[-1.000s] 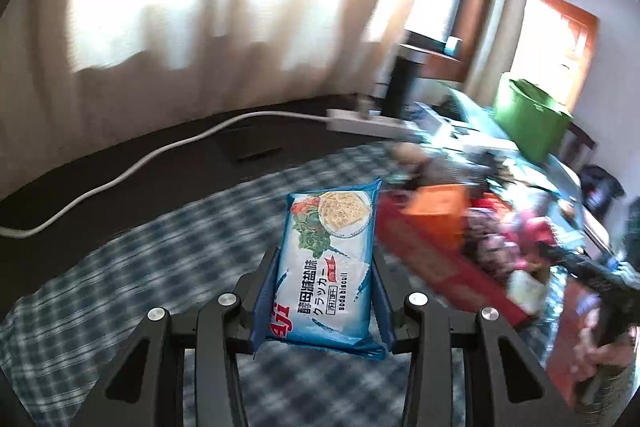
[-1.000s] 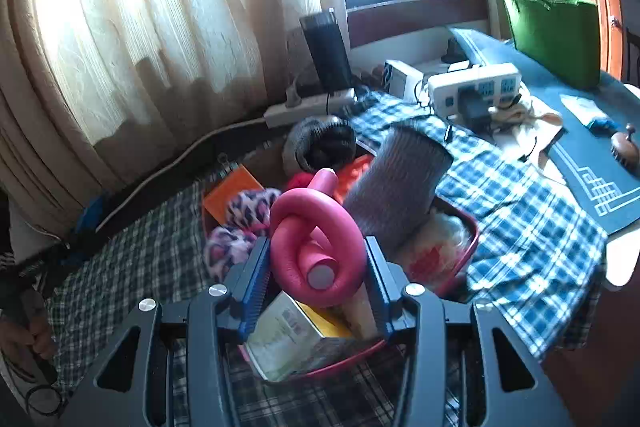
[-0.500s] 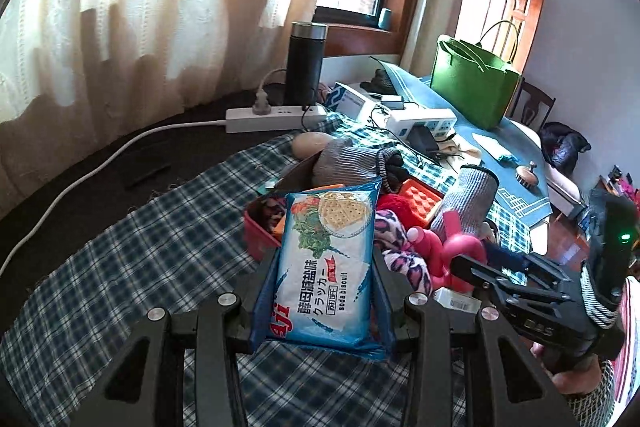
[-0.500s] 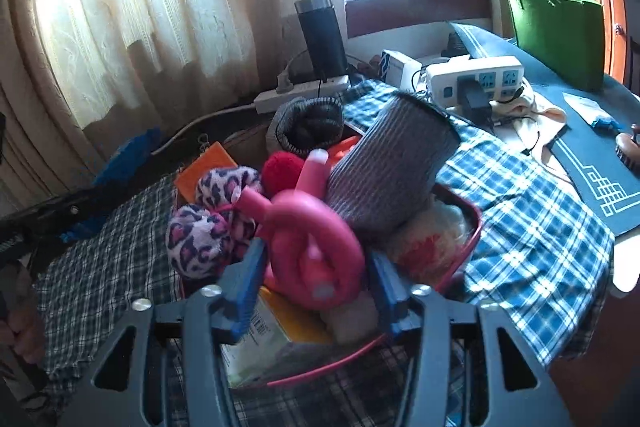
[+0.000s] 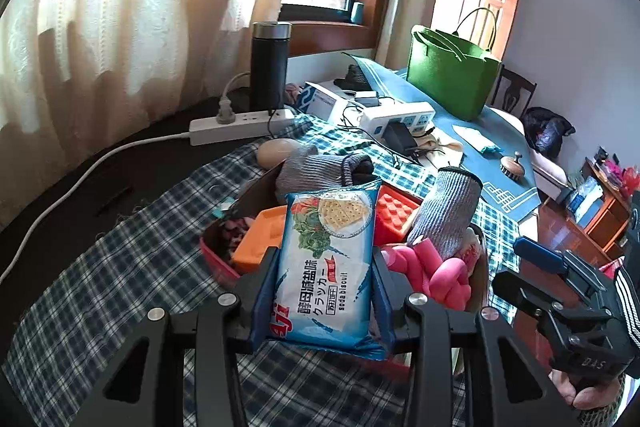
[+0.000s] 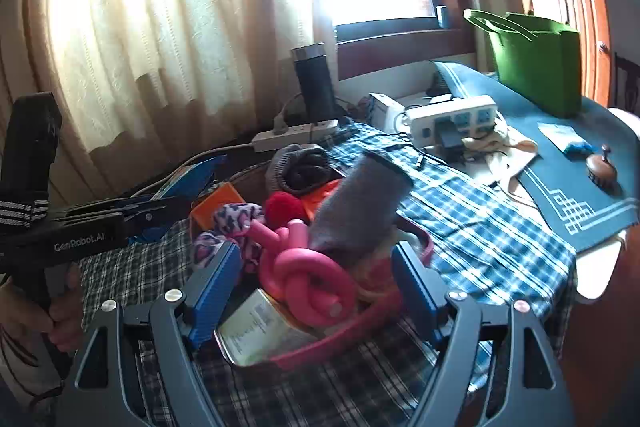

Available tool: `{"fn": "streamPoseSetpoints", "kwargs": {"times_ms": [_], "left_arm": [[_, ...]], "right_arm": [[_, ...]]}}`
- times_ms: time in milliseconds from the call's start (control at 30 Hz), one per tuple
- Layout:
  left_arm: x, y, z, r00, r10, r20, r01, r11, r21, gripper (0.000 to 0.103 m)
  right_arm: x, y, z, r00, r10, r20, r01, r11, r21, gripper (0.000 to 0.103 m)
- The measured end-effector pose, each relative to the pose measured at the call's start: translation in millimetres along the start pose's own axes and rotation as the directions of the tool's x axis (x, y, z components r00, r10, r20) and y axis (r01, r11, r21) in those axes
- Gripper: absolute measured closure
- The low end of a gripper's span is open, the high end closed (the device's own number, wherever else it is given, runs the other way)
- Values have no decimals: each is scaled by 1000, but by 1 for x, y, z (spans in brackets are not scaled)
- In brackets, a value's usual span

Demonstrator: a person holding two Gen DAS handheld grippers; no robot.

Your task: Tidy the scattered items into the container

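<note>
The left gripper [image 5: 324,293] is clamped on a blue packet of soda biscuits [image 5: 330,263], its blue pads pressed to both long edges, and the packet is held upright above the near rim of the red container [image 5: 218,265]. The right gripper [image 6: 316,287] is released: its jaws have just been opening and now stand wide, clear on either side of the pink knotted foam tube [image 6: 308,267], which lies in the container [image 6: 320,345] free of both pads. Beside the tube, inside the container, sit a cream carton [image 6: 260,327], a leopard-print cloth [image 6: 234,223], a red pompom [image 6: 284,209], an orange block [image 5: 262,239] and a grey knitted sleeve [image 5: 446,213] leaning out over the far rim. The container rests on a blue checked cloth [image 5: 120,267]. Beyond the container lie a white power strip [image 5: 240,125] and a black flask [image 5: 270,67] standing upright; farther still, to the right of the container, a green felt bag [image 5: 450,77] stands on a teal mat
</note>
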State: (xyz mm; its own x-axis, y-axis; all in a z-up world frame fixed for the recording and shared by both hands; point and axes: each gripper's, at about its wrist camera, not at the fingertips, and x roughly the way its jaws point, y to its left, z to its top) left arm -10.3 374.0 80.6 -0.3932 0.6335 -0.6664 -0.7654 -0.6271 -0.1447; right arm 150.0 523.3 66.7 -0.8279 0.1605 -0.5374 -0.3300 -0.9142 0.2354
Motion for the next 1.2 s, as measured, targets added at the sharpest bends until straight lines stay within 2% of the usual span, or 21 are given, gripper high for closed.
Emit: {"fn": "streamPoseSetpoints", "kwargs": {"times_ms": [233,433,600,700,733,767,900,967,1000,1067,1200], "left_arm": [[11,-9,11,1000,-27,-2,27,999,21,59],[30,-25,15,994,-89,-59,93,993,70,59],[47,-41,13,993,-71,-90,83,987,137,58],[52,-43,12,992,-67,-104,83,985,151,33],[51,-42,12,993,-61,-103,75,986,146,18],[49,-40,11,994,-54,-100,67,988,139,14],[28,-29,9,997,-46,-69,52,995,87,14],[13,-23,6,998,-23,-51,26,997,70,14],[6,-20,5,999,-9,-44,12,998,62,12],[-4,-17,-1,999,27,-35,-25,998,51,0],[-21,-11,-13,996,91,-26,-91,996,18,0]], "right_arm": [[0,-25,-5,1000,-26,-1,25,995,98,22],[0,-27,-4,1000,-24,-1,24,994,105,22],[-1,-27,-4,1000,-25,4,24,994,102,22],[-2,-26,-4,1000,-24,5,24,995,102,22],[-3,-26,-4,1000,-23,5,23,995,102,22],[-3,-26,-4,1000,-22,5,22,995,101,22],[-5,-23,-3,1000,-15,-9,16,996,92,21],[-6,-22,-2,1000,-9,-27,11,996,85,17],[-6,-20,-3,999,0,-43,3,997,75,16],[-6,-14,-4,996,27,-87,-23,999,44,14],[-14,1,-10,989,60,-135,-63,998,-19,4]]}}
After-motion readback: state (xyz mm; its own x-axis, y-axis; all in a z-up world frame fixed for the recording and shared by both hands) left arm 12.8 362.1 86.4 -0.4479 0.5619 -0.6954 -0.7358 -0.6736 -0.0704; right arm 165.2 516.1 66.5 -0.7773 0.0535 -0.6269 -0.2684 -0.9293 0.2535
